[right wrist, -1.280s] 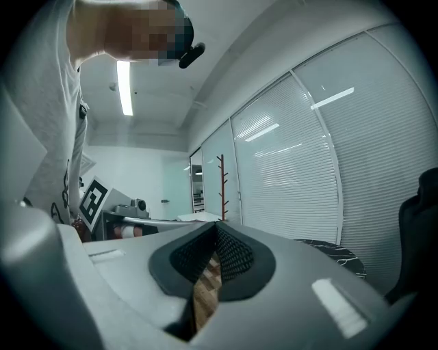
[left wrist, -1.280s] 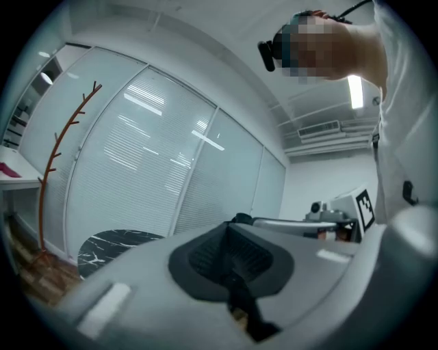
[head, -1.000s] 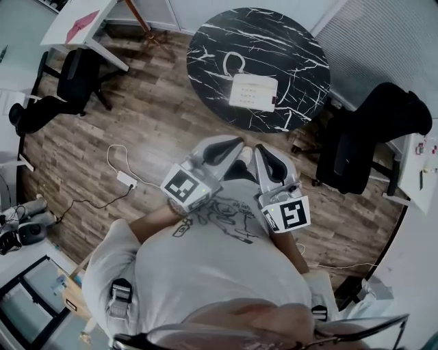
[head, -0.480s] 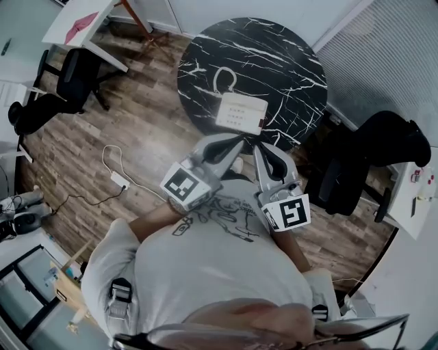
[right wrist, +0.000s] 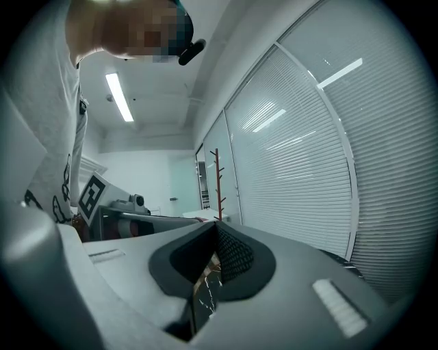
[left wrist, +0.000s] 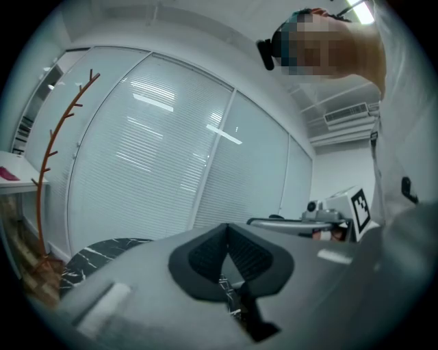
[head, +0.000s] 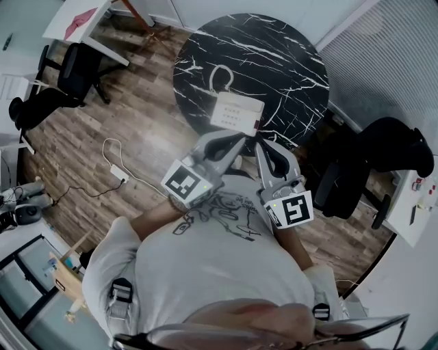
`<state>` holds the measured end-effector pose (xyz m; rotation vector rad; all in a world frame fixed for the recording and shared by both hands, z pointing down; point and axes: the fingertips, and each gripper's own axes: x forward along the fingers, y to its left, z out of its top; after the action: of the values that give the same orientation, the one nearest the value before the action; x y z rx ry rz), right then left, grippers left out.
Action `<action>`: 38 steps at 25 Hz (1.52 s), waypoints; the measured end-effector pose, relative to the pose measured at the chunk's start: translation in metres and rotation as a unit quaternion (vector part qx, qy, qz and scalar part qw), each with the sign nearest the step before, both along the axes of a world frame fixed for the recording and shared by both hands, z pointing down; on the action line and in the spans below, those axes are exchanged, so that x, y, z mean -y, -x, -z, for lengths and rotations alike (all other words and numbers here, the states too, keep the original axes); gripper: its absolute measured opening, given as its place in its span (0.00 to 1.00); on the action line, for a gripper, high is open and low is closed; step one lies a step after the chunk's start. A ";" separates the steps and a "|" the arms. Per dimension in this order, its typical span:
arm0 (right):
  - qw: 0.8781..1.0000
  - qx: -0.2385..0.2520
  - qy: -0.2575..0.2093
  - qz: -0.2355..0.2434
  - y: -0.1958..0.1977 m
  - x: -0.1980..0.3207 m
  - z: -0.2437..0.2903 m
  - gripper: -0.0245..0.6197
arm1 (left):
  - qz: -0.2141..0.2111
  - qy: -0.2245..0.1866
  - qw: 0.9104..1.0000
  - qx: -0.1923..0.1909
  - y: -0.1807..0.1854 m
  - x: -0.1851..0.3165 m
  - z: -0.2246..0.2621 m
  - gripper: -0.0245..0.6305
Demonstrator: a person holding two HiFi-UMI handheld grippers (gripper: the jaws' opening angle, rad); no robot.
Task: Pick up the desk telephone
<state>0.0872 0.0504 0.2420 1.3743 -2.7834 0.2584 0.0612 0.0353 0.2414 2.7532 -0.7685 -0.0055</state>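
Observation:
The white desk telephone (head: 236,111) lies on the near part of a round black marble table (head: 287,61), its curled cord (head: 220,76) behind it. My left gripper (head: 239,139) and right gripper (head: 260,142) are held side by side in front of the person's chest, tips just short of the table's near edge and of the phone. Both are shut with nothing between the jaws. In the left gripper view the closed left gripper (left wrist: 227,230) points level over the table (left wrist: 96,258). The right gripper (right wrist: 216,230) is likewise closed in its own view. The phone is hidden in both gripper views.
Black office chairs stand at the left (head: 72,75) and the right (head: 383,154) of the table. A power strip with its cable (head: 118,174) lies on the wood floor. A white desk (head: 75,20) is at the top left. A coat stand (left wrist: 51,157) and blinds line the wall.
The table and phone have drawn nearer to both grippers as the person stepped towards them. Both grippers stay shut and side by side.

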 end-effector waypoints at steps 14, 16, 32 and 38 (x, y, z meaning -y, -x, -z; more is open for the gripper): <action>1.000 0.004 0.016 -0.013 0.007 -0.001 -0.017 0.05 | -0.009 0.018 1.000 0.014 0.010 -0.001 -0.021 0.04; 1.000 0.001 0.019 -0.020 0.008 0.002 -0.019 0.05 | -0.019 0.020 0.999 0.019 0.012 0.001 -0.025 0.04; 0.995 -0.032 0.076 -0.059 0.016 0.055 -0.081 0.09 | -0.047 0.063 0.995 0.058 0.037 0.060 -0.092 0.13; 0.991 -0.033 0.105 -0.077 0.005 0.068 -0.121 0.12 | -0.044 0.090 0.992 0.083 0.042 0.078 -0.137 0.15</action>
<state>0.0820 -0.0172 0.3627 1.5153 -2.5156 0.4868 0.0194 -0.0425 0.3780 2.6360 -0.6525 0.2987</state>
